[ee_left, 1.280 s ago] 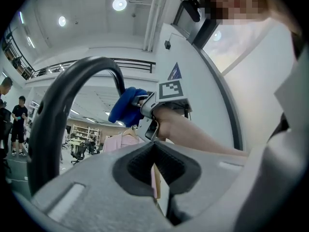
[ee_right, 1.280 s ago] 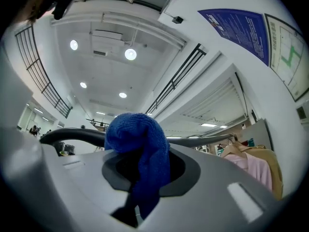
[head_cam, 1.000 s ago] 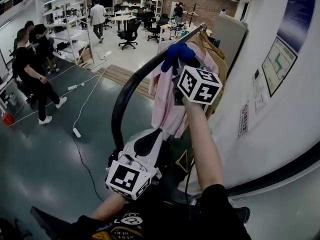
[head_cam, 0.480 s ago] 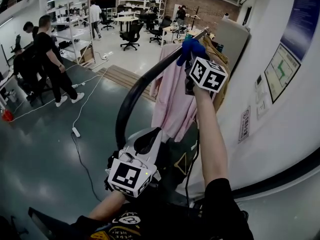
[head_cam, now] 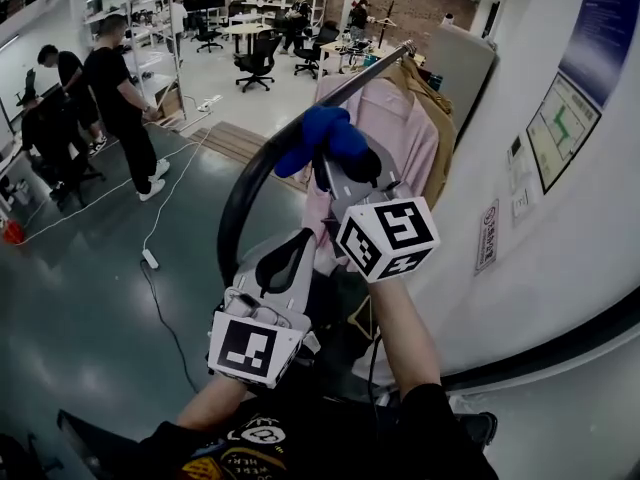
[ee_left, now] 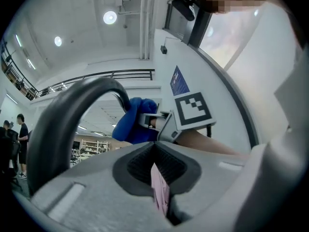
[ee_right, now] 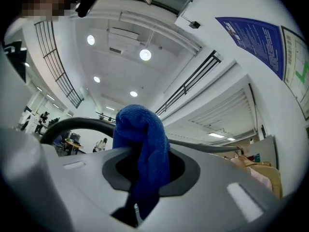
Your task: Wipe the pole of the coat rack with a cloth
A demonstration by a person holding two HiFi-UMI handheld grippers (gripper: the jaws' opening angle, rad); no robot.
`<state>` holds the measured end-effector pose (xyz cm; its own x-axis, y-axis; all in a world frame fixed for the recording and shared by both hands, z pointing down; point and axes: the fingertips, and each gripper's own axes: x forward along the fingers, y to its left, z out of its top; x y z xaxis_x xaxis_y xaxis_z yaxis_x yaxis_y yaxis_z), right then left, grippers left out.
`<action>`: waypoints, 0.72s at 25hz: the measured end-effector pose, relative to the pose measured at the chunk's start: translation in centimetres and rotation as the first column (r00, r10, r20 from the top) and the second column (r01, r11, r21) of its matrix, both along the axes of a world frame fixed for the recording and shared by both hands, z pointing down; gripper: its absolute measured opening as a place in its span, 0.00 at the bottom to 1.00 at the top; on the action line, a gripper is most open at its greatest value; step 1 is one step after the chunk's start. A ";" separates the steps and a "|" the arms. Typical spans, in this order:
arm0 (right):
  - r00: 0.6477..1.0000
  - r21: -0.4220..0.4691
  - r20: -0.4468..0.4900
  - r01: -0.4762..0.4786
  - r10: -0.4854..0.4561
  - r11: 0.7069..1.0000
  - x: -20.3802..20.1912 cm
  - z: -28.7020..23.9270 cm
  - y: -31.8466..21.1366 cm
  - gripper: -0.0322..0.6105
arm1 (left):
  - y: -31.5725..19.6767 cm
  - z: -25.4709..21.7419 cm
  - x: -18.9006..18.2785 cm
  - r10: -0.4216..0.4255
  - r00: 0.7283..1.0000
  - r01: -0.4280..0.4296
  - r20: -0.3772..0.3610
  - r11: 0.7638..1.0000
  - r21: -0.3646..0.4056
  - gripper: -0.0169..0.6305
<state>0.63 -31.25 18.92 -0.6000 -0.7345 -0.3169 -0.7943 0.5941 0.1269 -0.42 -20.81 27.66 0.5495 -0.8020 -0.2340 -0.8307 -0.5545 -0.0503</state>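
Pole of the coat rack (head_cam: pixel 232 213), a dark tube, rises beside the person and bends over into a rail running up and away toward the far right, where a pink shirt (head_cam: pixel 385 138) and a tan jacket (head_cam: pixel 437 118) hang from it. The right tongs (head_cam: pixel 338 160) are clamped on a blue cloth (head_cam: pixel 325 136), which bunches out past the tips and sits on the top of the bend, pressed against the tube as far as the head view shows. The left tongs (head_cam: pixel 288 258), lower and nearer the person, close to the upright part, are shut on a strip of pink fabric (ee_left: pixel 160 193), apparently the shirt's edge. The right hand is plainly the one placed to wipe: the pole's long axis leads off from the cloth in both directions, forward and up along the rail toward the garments, or back down the curve toward the left tongs, so the stroke likely has to follow that curve rather than cross it
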 end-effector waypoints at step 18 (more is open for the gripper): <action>0.999 -0.078 0.015 -0.039 0.040 0.996 2.0 0.9 -4.9 0.16 | -2.3 0.7 1.4 -0.043 0.998 0.044 0.052 0.999 -0.012 0.03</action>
<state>2.67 -36.10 19.81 -0.5651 -0.7806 -0.2671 -0.8190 0.5697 0.0681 1.01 -23.07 28.38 0.5254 -0.8282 -0.1953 -0.8504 -0.5189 -0.0870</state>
